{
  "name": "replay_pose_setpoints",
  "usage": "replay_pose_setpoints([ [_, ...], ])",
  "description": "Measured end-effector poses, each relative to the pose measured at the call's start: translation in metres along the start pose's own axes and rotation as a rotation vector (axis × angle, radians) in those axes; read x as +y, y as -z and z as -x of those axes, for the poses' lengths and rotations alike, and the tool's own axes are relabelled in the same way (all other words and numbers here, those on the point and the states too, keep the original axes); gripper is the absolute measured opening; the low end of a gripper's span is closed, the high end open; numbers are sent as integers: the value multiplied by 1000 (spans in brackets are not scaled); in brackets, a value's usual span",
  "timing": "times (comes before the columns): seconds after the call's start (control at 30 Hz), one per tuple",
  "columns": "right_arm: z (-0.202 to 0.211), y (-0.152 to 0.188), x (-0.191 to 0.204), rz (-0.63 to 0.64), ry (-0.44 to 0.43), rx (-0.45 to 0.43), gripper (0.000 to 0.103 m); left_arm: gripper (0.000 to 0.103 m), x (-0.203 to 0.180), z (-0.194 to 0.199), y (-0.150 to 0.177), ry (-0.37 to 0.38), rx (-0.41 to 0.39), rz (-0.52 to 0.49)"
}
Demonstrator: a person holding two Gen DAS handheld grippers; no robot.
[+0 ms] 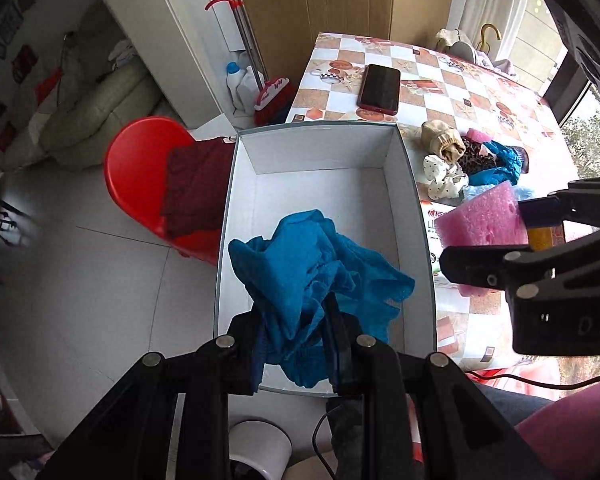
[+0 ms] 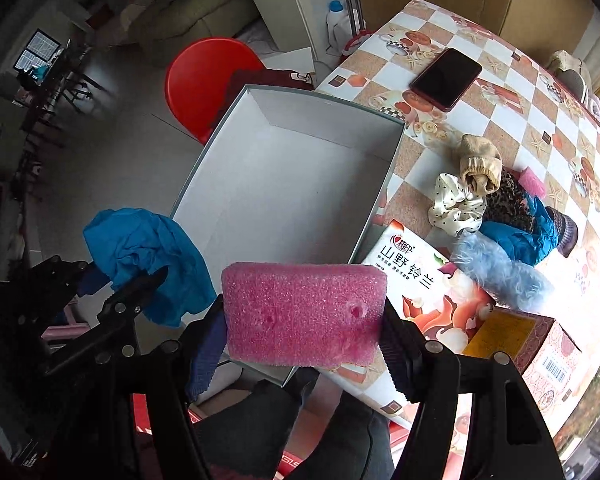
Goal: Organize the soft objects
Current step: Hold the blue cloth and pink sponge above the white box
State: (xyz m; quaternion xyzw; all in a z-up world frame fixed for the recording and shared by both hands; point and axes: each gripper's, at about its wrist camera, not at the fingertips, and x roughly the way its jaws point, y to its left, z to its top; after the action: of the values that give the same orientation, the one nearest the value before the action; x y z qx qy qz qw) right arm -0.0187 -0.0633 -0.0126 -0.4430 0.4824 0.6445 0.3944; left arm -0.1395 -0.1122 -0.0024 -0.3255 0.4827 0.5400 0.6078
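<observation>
We grip a crumpled blue cloth [image 1: 312, 276] in our left hand-held gripper [image 1: 294, 344], jaws clenched on its bunched lower folds, and it hangs over the near end of the open white box [image 1: 410, 200], whose floor is bare. Our right hand-held gripper [image 2: 302, 344] clasps a pink sponge [image 2: 304, 312] across its width, above the box's near right corner. The box sits at the left edge of the bench [image 1: 452, 80], overhanging the near edge. To its right lie a tissue pack [image 2: 424, 280] and a heap of soft things: a polka-dot scrunchie [image 2: 456, 204], a beige sock [image 2: 480, 164], a fluffy pale-blue piece [image 2: 500, 272]. A phone [image 1: 380, 89] rests beyond the box.
</observation>
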Motion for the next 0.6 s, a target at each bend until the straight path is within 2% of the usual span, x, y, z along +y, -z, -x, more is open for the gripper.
replay_pose_setpoints([
  [0.6, -6, -5, 1, 7, -4, 22, 70, 27, 3, -5, 1, 0, 17, -7],
])
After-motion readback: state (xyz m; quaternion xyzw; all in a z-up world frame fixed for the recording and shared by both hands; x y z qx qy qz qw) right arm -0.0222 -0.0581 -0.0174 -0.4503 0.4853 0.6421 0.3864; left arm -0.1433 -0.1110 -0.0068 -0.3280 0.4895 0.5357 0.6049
